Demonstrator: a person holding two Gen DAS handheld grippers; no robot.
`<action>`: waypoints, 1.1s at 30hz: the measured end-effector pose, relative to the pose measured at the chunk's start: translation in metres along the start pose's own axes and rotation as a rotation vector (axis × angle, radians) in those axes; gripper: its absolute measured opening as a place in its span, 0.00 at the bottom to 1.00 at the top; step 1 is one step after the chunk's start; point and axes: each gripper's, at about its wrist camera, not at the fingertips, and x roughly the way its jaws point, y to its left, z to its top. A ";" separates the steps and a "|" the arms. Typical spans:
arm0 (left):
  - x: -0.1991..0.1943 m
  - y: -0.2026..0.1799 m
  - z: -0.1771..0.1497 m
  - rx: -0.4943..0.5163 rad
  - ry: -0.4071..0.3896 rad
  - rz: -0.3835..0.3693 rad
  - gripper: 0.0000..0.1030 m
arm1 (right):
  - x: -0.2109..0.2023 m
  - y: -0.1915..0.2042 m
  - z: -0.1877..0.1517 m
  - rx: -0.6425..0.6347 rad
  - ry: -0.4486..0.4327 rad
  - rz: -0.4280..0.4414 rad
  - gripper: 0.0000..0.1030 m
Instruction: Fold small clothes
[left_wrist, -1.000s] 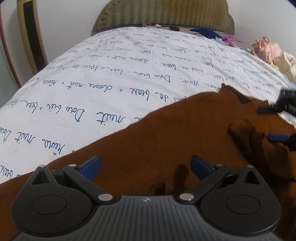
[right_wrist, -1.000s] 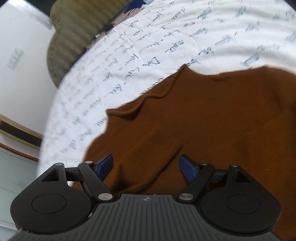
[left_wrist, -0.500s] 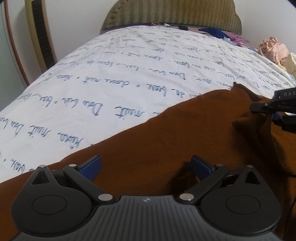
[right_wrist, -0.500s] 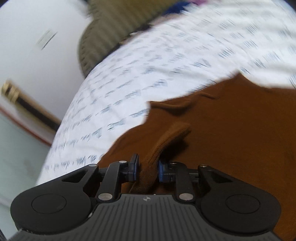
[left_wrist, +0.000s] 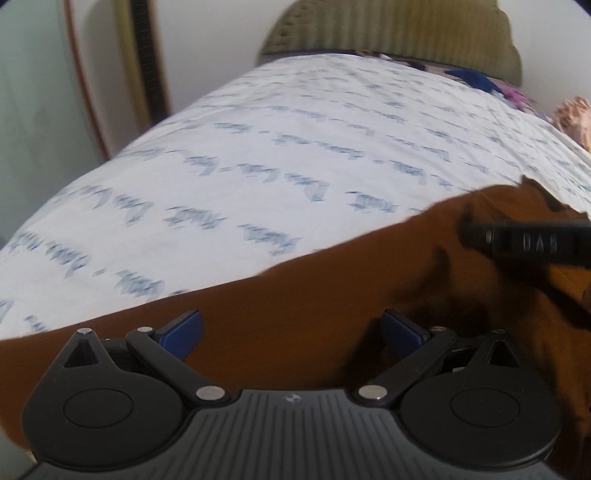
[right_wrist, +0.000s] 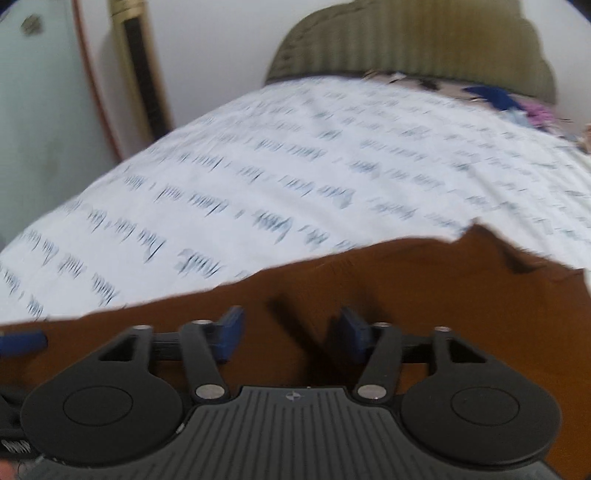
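Note:
A brown garment (left_wrist: 314, 291) lies spread across the near part of a white bed sheet with blue script (left_wrist: 295, 147). My left gripper (left_wrist: 291, 332) hangs open just above the cloth, with nothing between its blue pads. In the left wrist view the right gripper's black body (left_wrist: 524, 243) reaches in over the garment's right part. In its own view the right gripper (right_wrist: 293, 332) has its jaws opening above the flat brown garment (right_wrist: 424, 291), and the pads press on nothing. The garment's far corner (right_wrist: 480, 236) sticks up slightly. The left gripper's blue finger (right_wrist: 22, 341) shows at the left edge.
An olive padded headboard (left_wrist: 388, 33) stands at the far end of the bed. Loose clothes lie at the far right: a dark blue piece (left_wrist: 476, 79) and a pink heap (left_wrist: 574, 114). A framed panel (left_wrist: 85, 74) leans on the wall beyond the bed's left edge.
Half a second ago the right gripper was shut on a raised fold of the brown cloth; it has let go, rolled level and swept sideways. The left gripper has slid along the cloth, still open.

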 end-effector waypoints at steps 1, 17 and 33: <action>-0.003 0.011 -0.003 -0.021 -0.001 0.015 1.00 | 0.002 0.002 -0.001 -0.007 0.008 -0.018 0.59; -0.089 0.221 -0.111 -0.583 -0.051 0.480 1.00 | -0.055 0.215 -0.037 -0.542 -0.121 0.319 0.59; -0.030 0.276 -0.173 -1.143 -0.033 0.131 0.99 | -0.081 0.199 -0.057 -0.575 -0.123 0.270 0.59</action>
